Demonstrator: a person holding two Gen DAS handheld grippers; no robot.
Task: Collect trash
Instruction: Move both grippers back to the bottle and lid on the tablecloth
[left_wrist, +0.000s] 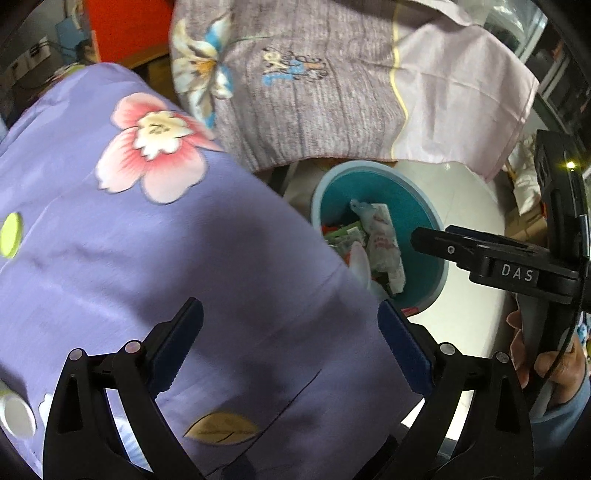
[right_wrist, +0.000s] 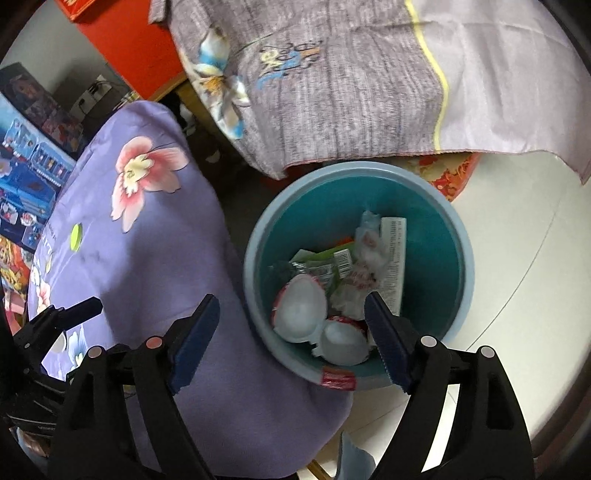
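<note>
Hovering over the teal bin (right_wrist: 458, 236), where wrappers (right_wrist: 391, 254) already lie, the right gripper (right_wrist: 291, 332) is held wide and empty; the green cap (right_wrist: 76, 236) on the purple cloth (right_wrist: 155, 258) is best approached next, jaws kept spread.

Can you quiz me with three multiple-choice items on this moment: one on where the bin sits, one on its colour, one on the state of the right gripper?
1. Where does the bin stand?
A. on the purple flowered cloth
B. on the pale floor beside that cloth
C. on the grey bedspread

2. What colour is the bin's inside?
A. teal
B. red
C. yellow

3. How is the right gripper?
A. shut on a wrapper
B. shut on the bin's rim
C. open, holding nothing

Answers:
1 B: it rests on the pale floor at the edge of the purple flowered cloth.
2 A: its inner wall is teal, with wrappers and white egg-shaped shells inside.
3 C: its fingers stand wide apart above the bin, nothing between them.
</note>
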